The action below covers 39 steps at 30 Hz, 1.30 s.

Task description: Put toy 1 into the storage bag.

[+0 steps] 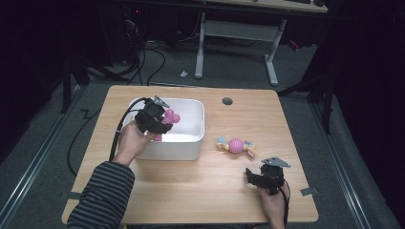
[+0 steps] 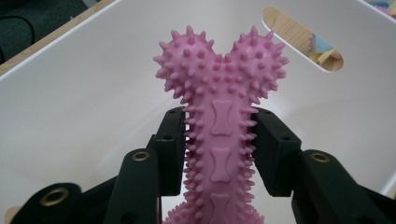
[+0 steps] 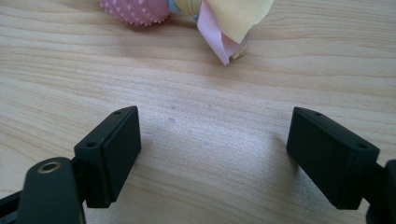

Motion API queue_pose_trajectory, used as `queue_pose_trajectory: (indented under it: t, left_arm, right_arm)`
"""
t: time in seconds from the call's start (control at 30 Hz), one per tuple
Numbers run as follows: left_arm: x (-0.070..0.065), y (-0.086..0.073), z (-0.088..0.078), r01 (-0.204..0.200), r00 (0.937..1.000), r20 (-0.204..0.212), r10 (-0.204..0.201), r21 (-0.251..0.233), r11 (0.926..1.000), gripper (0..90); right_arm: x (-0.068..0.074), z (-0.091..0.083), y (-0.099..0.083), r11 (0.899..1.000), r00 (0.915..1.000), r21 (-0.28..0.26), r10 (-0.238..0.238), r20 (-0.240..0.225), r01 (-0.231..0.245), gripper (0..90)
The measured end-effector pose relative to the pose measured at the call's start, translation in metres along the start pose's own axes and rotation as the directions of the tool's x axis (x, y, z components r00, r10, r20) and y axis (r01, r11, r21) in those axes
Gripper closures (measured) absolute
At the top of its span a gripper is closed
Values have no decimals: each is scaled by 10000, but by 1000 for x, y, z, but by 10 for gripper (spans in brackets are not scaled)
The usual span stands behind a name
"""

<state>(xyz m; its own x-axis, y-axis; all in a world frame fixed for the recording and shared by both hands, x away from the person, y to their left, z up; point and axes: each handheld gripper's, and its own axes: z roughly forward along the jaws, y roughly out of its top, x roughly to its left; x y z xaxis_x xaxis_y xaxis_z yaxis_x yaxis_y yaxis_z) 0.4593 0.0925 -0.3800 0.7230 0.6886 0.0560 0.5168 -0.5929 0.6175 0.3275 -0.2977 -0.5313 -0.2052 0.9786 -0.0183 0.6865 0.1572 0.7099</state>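
Left claw (image 2: 219,154) grips pink spiky bone (image 2: 219,107) over white bin (image 1: 193,143).

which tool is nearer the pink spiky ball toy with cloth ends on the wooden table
Right. The right tool sits just in front of the pink spiky ball toy; the left tool is over the white plastic bin, holding a pink spiky rubber bone.

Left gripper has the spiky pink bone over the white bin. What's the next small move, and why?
Probably open the left gripper to drop the pink bone toy: its pads clamp the shaft and the white bin surrounds it. The right gripper waits open on the table, near the ball toy.
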Motion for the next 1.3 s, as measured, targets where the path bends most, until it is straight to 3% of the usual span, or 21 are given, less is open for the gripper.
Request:
queue_pose_trajectory:
  t: [0.13,0.2,0.23,0.37,0.7,1.3]
  left_arm:
    - [-1,0,4,22,10000,-36,-20,416,9991,522]
    - [-1,-2,6,67,9999,142,-74,506,9987,485]
    - [-2,-5,6,25,10000,43,-27,454,9990,480]
    - [0,-7,-2,402,9987,322,-404,58,9992,420]
    - [2,-18,-31,528,9986,7,-529,-783,9955,364]
    - [-2,-49,-69,772,9954,-414,-868,-1951,9777,363]
  right_arm:
    - [0,0,0,10000,10000,2,-2,5,2,176]
    - [0,0,0,10000,10000,3,1,1,-1,176]
    - [0,0,0,10000,10000,3,1,1,-1,176]
    - [0,0,0,10000,10000,17,-13,10,13,176]
    - [0,0,0,10000,10000,10,4,2,-4,176]
    - [1,-1,0,10000,10000,19,2,-37,-2,176]
